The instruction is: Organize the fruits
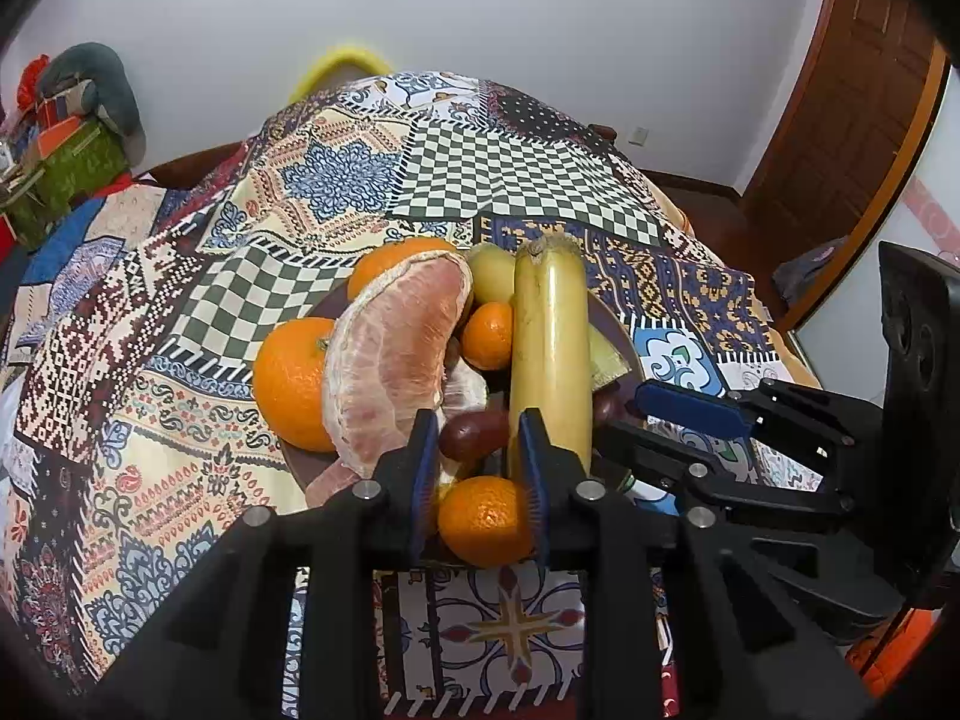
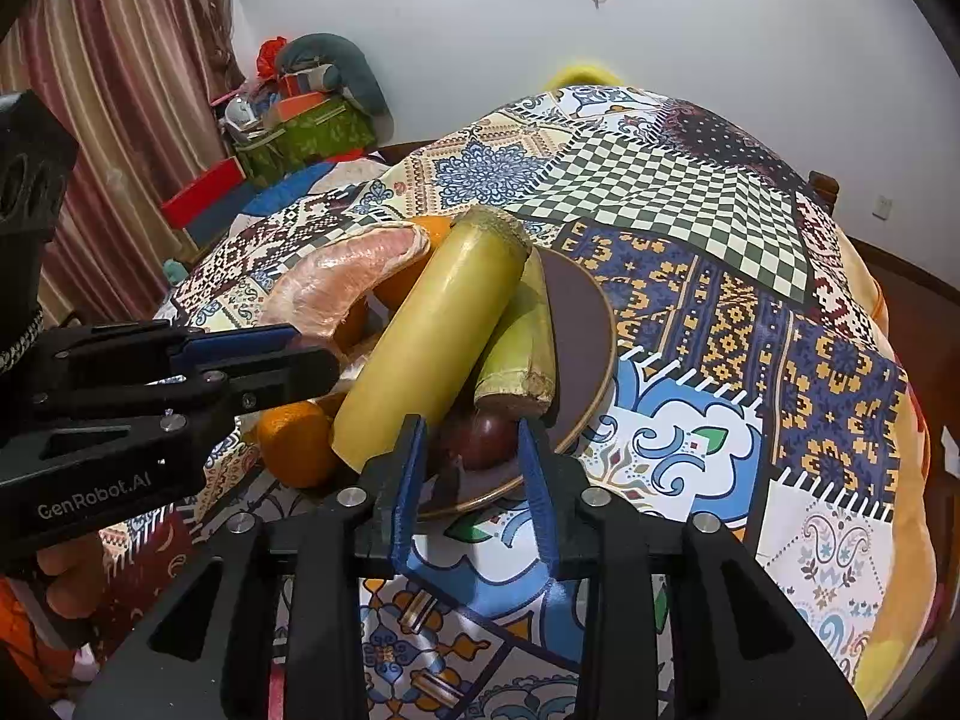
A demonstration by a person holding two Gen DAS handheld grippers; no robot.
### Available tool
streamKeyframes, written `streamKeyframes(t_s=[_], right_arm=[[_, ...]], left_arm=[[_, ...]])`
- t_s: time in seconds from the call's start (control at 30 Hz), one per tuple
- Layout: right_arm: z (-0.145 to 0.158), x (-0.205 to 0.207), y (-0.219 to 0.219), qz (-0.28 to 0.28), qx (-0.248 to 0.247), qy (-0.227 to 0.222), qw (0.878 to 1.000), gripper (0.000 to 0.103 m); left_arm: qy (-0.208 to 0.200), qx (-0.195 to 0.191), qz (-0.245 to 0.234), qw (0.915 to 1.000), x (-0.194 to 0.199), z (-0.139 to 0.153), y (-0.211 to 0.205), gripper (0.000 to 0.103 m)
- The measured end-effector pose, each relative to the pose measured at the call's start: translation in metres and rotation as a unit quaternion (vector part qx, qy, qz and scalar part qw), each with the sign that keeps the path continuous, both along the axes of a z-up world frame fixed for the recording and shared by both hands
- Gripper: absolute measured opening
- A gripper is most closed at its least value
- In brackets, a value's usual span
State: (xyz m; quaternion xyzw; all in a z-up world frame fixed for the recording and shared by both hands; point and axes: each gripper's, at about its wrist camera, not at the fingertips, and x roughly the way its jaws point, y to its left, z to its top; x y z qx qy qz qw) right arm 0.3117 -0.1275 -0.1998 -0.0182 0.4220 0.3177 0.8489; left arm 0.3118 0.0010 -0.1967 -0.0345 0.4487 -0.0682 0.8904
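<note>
Fruit is heaped on the brown plate [image 2: 585, 324] at table centre: sugarcane stalk [image 1: 549, 354], pomelo segment [image 1: 393, 354], oranges. Left gripper [image 1: 480, 474] straddles an orange [image 1: 483, 519] at 6 o'clock, contact unclear. Right gripper [image 2: 474, 474], narrowly parted and holding nothing, frames a dark fruit [image 2: 486, 441].

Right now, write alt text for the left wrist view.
A brown plate on a patchwork tablecloth is heaped with oranges, a peeled pomelo segment and a sugarcane piece. The left gripper hovers open over it, the right gripper beside.

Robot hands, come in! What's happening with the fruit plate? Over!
Left gripper open, straddling an orange. Right gripper open, aimed at a dark plum. Plate heaped; long yellow stalk lying across the pile.
</note>
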Motion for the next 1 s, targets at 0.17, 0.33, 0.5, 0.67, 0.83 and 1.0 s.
streamKeyframes(t_s=[0.17,0.33,0.5,0.67,0.83,1.0], right_arm=[[0.004,-0.001,-0.001,-0.001,-0.003,-0.006,1.0,0.034],[0.018,-0.007,-0.005,-0.01,-0.001,-0.022,1.0,0.034],[0.05,-0.024,-0.016,-0.029,0.014,-0.052,0.998,0.034],[0.1,-0.054,-0.026,-0.045,0.031,-0.107,0.993,0.034],[0.155,-0.098,-0.03,-0.061,0.043,-0.184,0.98,0.034],[0.197,-0.142,-0.041,-0.075,0.075,-0.234,0.966,0.036]], left_arm=[[-0.006,0.004,0.0,1.0,-0.002,0.004,-0.001,0.03],[-0.032,0.01,0.008,0.9994,-0.016,0.023,0.003,0.03],[-0.071,0.012,0.018,0.9972,-0.04,0.057,0.009,0.03],[-0.125,0.009,0.027,0.9918,-0.076,0.101,0.014,0.03],[-0.197,0.009,0.041,0.9795,-0.123,0.153,0.017,0.03],[-0.258,0.017,0.049,0.9646,-0.171,0.191,0.017,0.03]])
